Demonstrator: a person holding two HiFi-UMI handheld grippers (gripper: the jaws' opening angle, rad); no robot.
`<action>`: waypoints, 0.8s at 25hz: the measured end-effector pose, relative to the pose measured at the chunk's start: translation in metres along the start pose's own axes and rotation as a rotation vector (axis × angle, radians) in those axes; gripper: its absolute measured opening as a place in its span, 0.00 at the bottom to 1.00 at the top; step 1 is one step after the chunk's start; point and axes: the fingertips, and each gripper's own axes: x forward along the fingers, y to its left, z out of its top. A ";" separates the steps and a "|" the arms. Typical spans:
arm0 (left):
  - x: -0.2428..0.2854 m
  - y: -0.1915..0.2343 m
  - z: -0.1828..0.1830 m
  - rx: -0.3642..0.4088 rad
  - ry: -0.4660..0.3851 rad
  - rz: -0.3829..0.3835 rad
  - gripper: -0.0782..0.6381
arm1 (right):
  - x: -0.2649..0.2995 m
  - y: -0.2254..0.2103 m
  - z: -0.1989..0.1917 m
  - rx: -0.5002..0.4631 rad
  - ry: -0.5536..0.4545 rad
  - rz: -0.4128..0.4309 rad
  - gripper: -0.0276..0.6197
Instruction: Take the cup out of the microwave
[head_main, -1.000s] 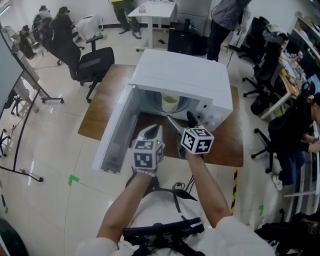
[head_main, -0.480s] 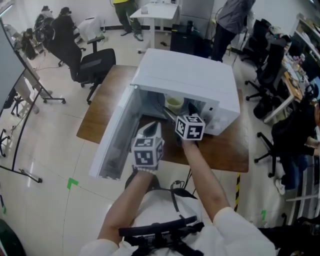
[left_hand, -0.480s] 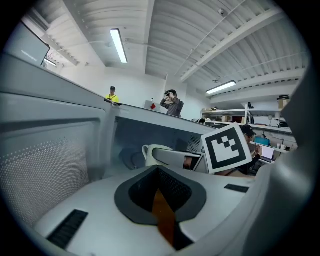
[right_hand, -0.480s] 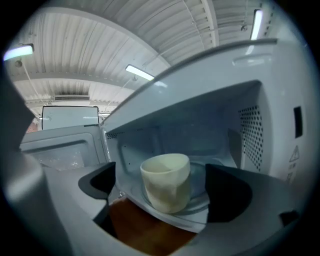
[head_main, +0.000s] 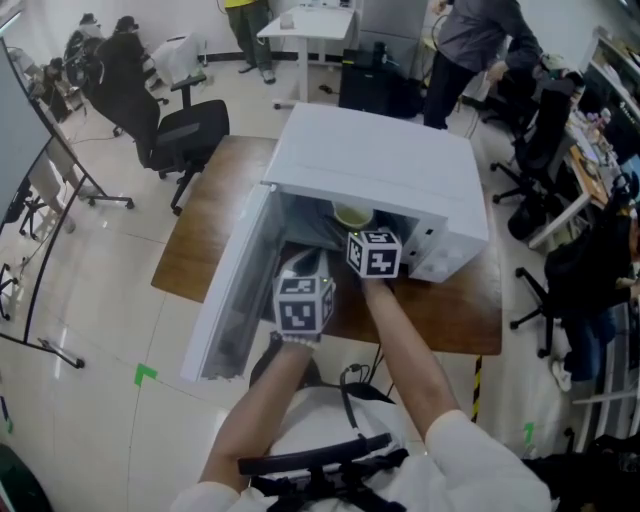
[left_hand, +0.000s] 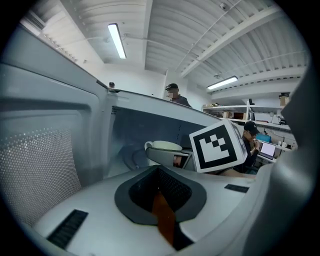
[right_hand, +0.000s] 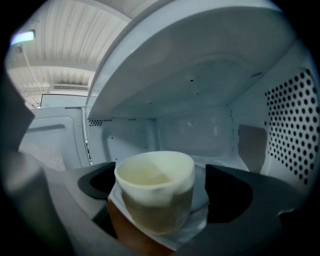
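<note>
A pale cream cup (right_hand: 155, 175) stands on the glass plate inside the white microwave (head_main: 380, 160), whose door (head_main: 235, 290) hangs open to the left. My right gripper (right_hand: 161, 187) reaches into the cavity and is open wide. The cup sits between its dark pads (right_hand: 227, 192), and a gap shows on the right side. From above, the cup (head_main: 352, 215) shows just past the right gripper's marker cube (head_main: 375, 253). My left gripper (head_main: 305, 262) hovers in front of the open door, shut and holding nothing. The left gripper view shows its jaws (left_hand: 160, 172) together, with the cup (left_hand: 165, 146) beyond.
The microwave stands on a brown wooden table (head_main: 215, 200). A black office chair (head_main: 185, 125) stands at the table's far left. A person (head_main: 480, 50) stands behind, with desks and more chairs on the right. The perforated cavity wall (right_hand: 292, 125) lies close on the right gripper's right.
Both grippers have moved forward toward the microwave. The right one has gone into the cavity and now has the cup between its jaws. The left one has advanced a little.
</note>
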 end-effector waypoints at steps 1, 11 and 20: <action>0.002 0.001 -0.001 0.001 0.006 0.001 0.10 | 0.003 -0.001 0.001 -0.005 0.001 0.003 0.95; 0.011 0.010 -0.002 -0.018 0.029 -0.014 0.10 | 0.024 0.007 -0.003 -0.036 0.032 0.006 0.95; 0.014 0.014 -0.005 -0.025 0.052 -0.015 0.10 | 0.024 0.008 0.002 -0.078 0.008 -0.006 0.78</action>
